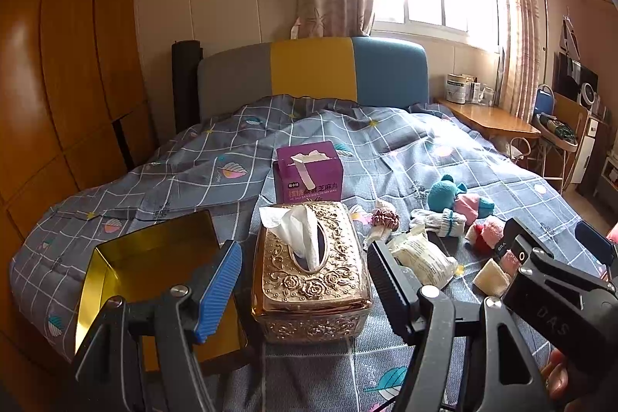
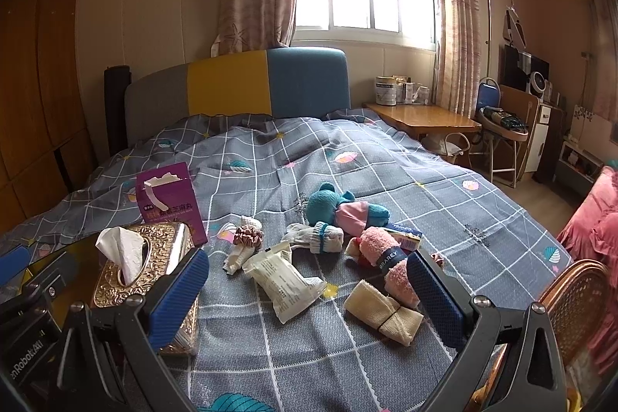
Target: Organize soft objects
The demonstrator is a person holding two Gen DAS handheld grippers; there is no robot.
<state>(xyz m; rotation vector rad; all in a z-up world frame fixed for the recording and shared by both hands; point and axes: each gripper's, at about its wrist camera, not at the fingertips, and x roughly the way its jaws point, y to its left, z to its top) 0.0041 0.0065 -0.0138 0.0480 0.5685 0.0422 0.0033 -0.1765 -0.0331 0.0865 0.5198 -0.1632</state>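
Both grippers gape (ribbed blue pads) over fuzzy pink socks [image 2: 390, 259]

My left finger hides part of the gold tin [image 1: 154, 257]; the desk jars [image 2: 401, 91] are too small to read; the wicker chair [image 2: 571, 300] runs off frame.

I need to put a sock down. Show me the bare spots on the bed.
Bare quilt lies in front of the plastic packet and cream roll, and beyond the teal toy toward the headboard. Between tissue box and pink socks it is crowded.
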